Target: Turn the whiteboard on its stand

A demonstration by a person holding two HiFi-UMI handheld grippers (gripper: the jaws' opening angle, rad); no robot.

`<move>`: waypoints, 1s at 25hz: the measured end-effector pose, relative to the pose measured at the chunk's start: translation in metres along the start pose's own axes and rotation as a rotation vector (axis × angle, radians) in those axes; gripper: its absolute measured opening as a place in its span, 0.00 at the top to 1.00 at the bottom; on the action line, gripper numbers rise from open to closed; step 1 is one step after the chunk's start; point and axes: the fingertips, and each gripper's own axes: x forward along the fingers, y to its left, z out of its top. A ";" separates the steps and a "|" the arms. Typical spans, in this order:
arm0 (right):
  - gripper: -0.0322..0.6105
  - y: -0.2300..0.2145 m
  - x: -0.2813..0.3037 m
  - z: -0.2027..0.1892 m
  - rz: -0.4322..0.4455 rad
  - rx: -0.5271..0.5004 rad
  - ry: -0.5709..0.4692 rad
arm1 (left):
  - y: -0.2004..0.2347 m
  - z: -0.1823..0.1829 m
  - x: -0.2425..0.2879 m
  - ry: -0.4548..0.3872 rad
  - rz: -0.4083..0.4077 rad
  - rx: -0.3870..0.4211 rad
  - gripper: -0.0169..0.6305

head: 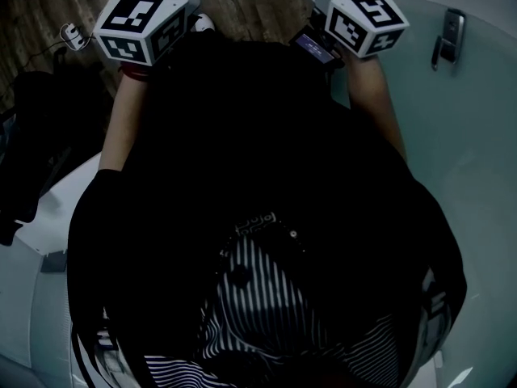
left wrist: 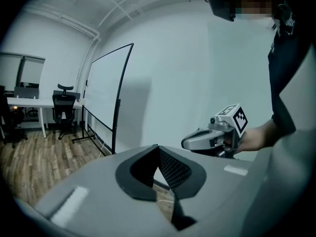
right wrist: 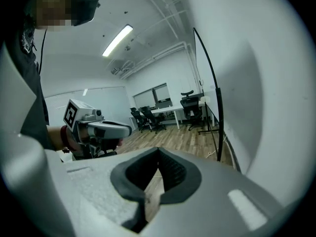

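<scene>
Head view: my left gripper [head: 142, 23] and right gripper [head: 367, 21] are raised ahead of my dark torso, and no board shows here.

Left gripper view: its 2 jaws are pinched together, empty. The whiteboard [left wrist: 106, 95] stands well ahead by the wall.

Right gripper view: jaws also closed on nothing, with the board's black frame [right wrist: 213, 107] near on the right. I'd open both grippers, then grip the frame rather than the panel.

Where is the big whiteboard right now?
In the left gripper view the whiteboard stands on the wood floor at the left of the picture, close to the pale wall, with a black office chair further left.
</scene>
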 end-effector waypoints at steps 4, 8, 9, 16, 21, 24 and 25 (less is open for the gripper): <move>0.95 -0.003 0.033 0.014 -0.036 0.008 0.003 | 0.039 0.003 0.001 0.001 -0.034 -0.004 0.98; 0.95 -0.006 0.067 0.027 -0.060 0.008 0.014 | 0.073 0.009 0.006 -0.008 -0.079 -0.016 0.98; 0.95 -0.006 0.075 0.030 -0.065 0.009 0.011 | 0.082 0.010 0.007 -0.009 -0.087 -0.018 0.98; 0.95 -0.005 0.118 0.035 -0.093 0.035 0.036 | 0.123 0.005 0.012 -0.022 -0.151 -0.077 0.98; 0.95 -0.003 0.149 0.029 -0.083 0.044 0.070 | 0.145 -0.003 0.008 -0.022 -0.158 -0.096 0.98; 0.95 0.002 0.162 0.032 -0.070 0.036 0.069 | 0.152 -0.010 0.003 -0.019 -0.158 -0.125 0.98; 0.95 0.002 0.165 0.034 -0.070 0.032 0.065 | 0.154 -0.010 0.004 -0.017 -0.159 -0.116 0.98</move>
